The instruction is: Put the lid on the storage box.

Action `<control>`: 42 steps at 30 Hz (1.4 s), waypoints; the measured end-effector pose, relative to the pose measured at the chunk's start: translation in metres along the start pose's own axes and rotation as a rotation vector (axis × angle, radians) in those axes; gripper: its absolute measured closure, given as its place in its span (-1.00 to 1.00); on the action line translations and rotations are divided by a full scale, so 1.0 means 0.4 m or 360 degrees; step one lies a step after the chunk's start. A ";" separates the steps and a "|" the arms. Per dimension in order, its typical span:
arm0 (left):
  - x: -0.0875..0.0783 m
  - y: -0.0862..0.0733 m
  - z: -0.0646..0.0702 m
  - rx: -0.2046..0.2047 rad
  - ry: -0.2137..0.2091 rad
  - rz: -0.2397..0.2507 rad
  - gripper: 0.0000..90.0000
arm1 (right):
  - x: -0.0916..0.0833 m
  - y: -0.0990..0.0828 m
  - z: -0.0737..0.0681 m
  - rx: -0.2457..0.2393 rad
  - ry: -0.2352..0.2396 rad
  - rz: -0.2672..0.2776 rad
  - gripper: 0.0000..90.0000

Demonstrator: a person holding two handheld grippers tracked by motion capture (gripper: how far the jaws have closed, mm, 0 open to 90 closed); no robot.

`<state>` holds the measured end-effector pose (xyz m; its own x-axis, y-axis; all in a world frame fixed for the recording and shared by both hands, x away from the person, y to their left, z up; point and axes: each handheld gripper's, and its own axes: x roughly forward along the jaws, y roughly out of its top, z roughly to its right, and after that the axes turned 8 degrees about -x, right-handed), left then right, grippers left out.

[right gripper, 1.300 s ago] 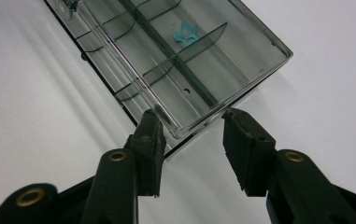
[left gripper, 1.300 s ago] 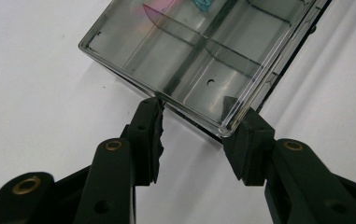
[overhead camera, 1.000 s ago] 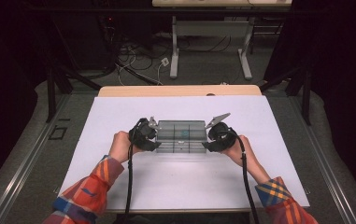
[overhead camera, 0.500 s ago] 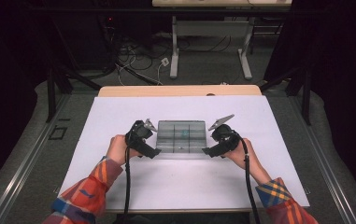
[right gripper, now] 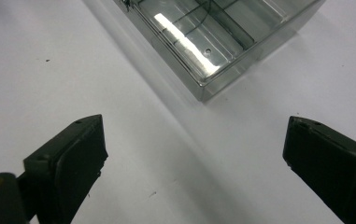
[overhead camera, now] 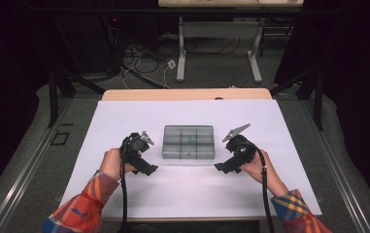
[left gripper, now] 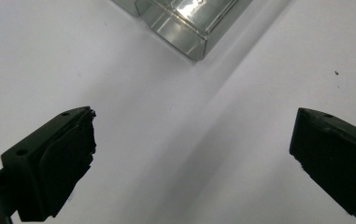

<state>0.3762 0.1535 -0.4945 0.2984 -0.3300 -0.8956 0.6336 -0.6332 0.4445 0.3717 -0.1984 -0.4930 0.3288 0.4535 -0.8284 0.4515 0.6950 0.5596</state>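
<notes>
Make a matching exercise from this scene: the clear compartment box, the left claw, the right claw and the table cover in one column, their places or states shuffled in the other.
1. clear compartment box
2. left claw
3. right claw
4. white table cover

a. open, just right of the box
b. spread under everything
c. lies between the two claws
d. open, just left of the box

Pairs: 1-c, 2-d, 3-a, 4-b

I see a clear, grey-tinted plastic compartment box (overhead camera: 188, 141) with one small teal speck inside, sitting on my white table sheet (overhead camera: 187, 194). My two matte black grippers (overhead camera: 149, 169) (overhead camera: 220, 168) carry black cables. Both sleeves (overhead camera: 83, 208) are red-orange plaid with blue and yellow stripes.
</notes>
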 end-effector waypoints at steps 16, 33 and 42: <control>-0.030 -0.093 0.016 -0.0044 0.0047 0.0016 -1.00 | -0.034 -0.076 -0.028 0.0007 -0.0020 -0.0011 -1.00; -0.036 -0.171 0.053 -0.0061 0.0091 0.0073 -1.00 | -0.056 -0.200 -0.074 0.0054 -0.0112 0.0008 -1.00; -0.039 -0.205 0.073 -0.0058 0.0101 0.0087 -1.00 | -0.068 -0.236 -0.090 0.0082 -0.0157 0.0039 -1.00</control>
<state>0.2986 0.1900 -0.5163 0.3769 -0.3177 -0.8701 0.6403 -0.5894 0.4925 0.2903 -0.2564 -0.5242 0.4190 0.4110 -0.8096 0.4837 0.6536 0.5821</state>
